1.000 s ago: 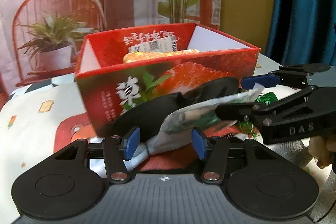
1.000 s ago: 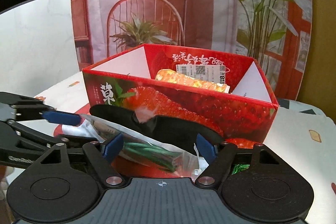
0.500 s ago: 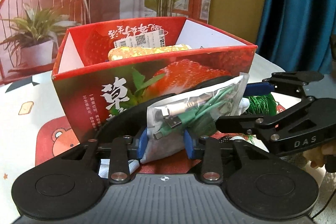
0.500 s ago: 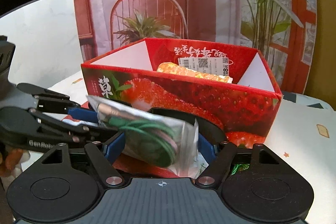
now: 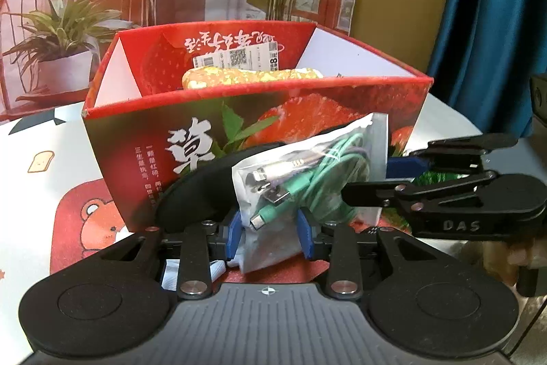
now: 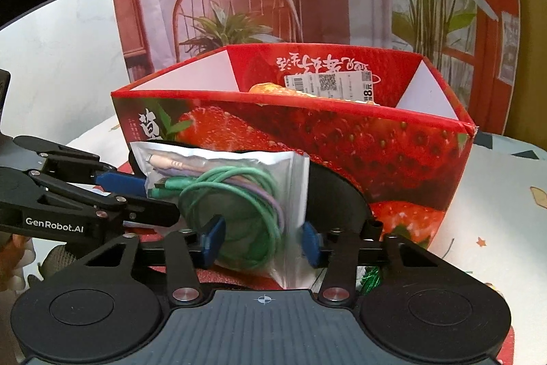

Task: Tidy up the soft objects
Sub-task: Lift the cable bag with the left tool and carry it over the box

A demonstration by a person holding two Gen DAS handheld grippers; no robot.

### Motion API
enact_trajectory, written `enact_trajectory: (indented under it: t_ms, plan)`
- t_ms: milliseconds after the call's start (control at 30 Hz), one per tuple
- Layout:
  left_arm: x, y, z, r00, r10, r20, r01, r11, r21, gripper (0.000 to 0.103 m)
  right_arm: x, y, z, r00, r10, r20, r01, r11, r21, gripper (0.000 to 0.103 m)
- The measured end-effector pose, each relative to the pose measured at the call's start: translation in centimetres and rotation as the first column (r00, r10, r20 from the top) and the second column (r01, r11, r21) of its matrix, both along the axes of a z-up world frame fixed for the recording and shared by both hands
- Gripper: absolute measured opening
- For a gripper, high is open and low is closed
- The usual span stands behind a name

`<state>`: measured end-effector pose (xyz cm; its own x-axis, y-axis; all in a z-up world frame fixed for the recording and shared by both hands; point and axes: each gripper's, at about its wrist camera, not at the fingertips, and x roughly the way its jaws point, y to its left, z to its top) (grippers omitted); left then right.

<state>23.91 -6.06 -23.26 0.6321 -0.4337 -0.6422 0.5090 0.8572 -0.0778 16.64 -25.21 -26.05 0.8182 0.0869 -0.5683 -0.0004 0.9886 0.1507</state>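
A clear bag of green cables (image 5: 307, 177) (image 6: 232, 187) stands upright just in front of the red strawberry box (image 5: 307, 112) (image 6: 342, 132). My left gripper (image 5: 270, 235) (image 6: 147, 197) is shut on the bag's lower left corner. My right gripper (image 6: 261, 243) (image 5: 369, 180) has the bag's other end between its blue pads, and its jaws are closing onto it. A yellow soft pack (image 5: 246, 77) (image 6: 270, 88) lies inside the box. A black soft piece (image 5: 198, 190) (image 6: 338, 194) lies against the box's front wall, behind the bag.
The box stands on a printed tablecloth (image 5: 41, 194) with a red bear patch. Something green (image 5: 434, 175) (image 6: 371, 276) lies on the table under my right gripper. A printed backdrop stands behind the box, and a blue curtain (image 5: 495, 23) hangs at the right.
The bag went from lying slanted to standing upright and a little higher. My left jaws closed on its corner, and then my right jaws narrowed onto its other end.
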Motion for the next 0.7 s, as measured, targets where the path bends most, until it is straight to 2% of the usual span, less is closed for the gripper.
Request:
enact_trajectory:
  t_ms: [200,433,700]
  plan:
    - [-0.8,0.4,1.8,0.999,0.011,0.039,-0.009,0.999,-0.031,0.037,-0.6,-0.1,1.3,0.999,-0.023,0.025,0.022,0.999,0.036,0.031]
    - [-1.9,0.9,5.4,0.994,0.04,0.105,-0.031,0.996,-0.081,0.037,-1.2,0.1,4.6,0.996,-0.028,0.086,0.023,0.999,0.049,0.031]
    - [-1.1,0.9,9.3,0.99,0.085,0.112,-0.073,0.991,-0.113,0.037,-0.6,0.1,8.6,0.989,-0.025,0.146,0.02,0.999,0.033,0.031]
